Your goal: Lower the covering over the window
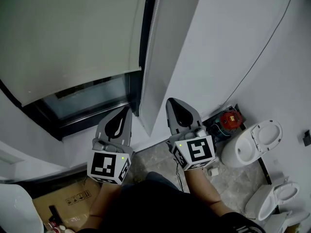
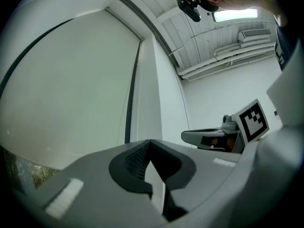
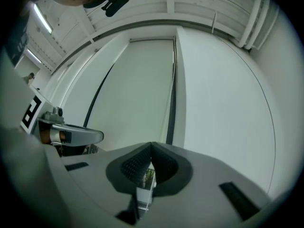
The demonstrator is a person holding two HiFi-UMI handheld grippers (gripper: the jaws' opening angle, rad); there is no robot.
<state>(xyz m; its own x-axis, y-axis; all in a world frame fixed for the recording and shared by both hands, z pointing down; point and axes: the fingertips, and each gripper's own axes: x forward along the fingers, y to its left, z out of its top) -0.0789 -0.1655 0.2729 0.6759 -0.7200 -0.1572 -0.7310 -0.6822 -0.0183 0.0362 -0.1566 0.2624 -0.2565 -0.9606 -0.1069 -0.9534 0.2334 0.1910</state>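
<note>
A dark-framed window (image 1: 92, 93) is set in a white wall (image 1: 233, 38). Below, a grey mottled floor (image 1: 238, 181) is seen, on which a white toilet bowl (image 1: 252, 142) and a second bowl (image 1: 277, 198) are stood at the right and a cardboard box (image 1: 63, 198) at the left. A strip light (image 2: 235, 15) is lit on the ribbed ceiling (image 2: 209, 32).

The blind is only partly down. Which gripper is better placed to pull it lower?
Probably left: the left gripper sits right below the blind; the right gripper faces the wall.

Off-white blind (image 1: 68, 33), black window frame (image 1: 144, 33)
</note>
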